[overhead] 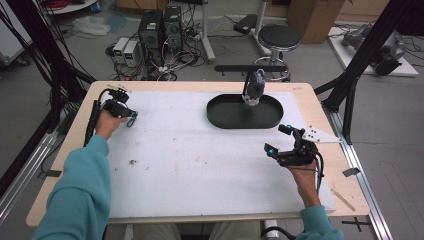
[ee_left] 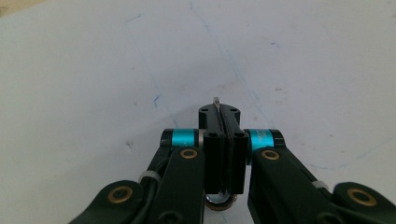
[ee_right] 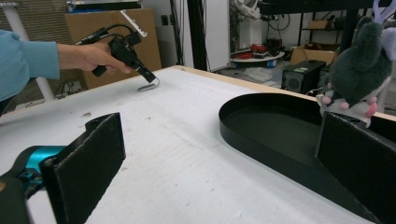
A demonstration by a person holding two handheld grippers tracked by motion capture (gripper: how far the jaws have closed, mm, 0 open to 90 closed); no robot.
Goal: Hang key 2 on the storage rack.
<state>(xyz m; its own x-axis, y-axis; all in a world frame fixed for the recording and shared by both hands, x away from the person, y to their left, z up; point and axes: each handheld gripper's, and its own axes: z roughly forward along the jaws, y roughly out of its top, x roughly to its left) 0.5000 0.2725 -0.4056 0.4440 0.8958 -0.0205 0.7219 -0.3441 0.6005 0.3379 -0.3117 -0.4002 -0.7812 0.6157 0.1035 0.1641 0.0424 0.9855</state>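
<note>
Left gripper view shows the left gripper (ee_left: pixel 224 140) clenched: its two black jaws stand pressed together at the centre of the frame, with a thin sliver of metal pinched between them and poking out at the tip. A rounded bit of the same metal peeps out below the jaws at the bottom edge. In the right gripper view, at the upper left of the frame, this thing reads as a small metal ring or clip (ee_right: pixel 148 86), a thin wire loop that hangs from the jaw tips and touches, or nearly touches, the white mat (ee_right: pixel 187 154). In the high view the ring sits at the upper left of the mat, at the tip of the left gripper (overhead: pixel 131 118).

The right gripper (ee_right: pixel 215 154) is released, its jaws set wide apart at the lower corners of its own view with nothing between them; in the high view it hovers at the lower right of the mat.

Beyond it, right of centre in the high view, lies a black oval tray (overhead: pixel 222 120) with a grey plush toy (overhead: pixel 254 89) standing at its far rim.

The step in hand looks like the pick-up of the ring, with the grasp just made. The next move likely calls for a lift clear of the mat and a carry toward the tray, with the grip kept firm, since so thin a loop could slip or twist.
</note>
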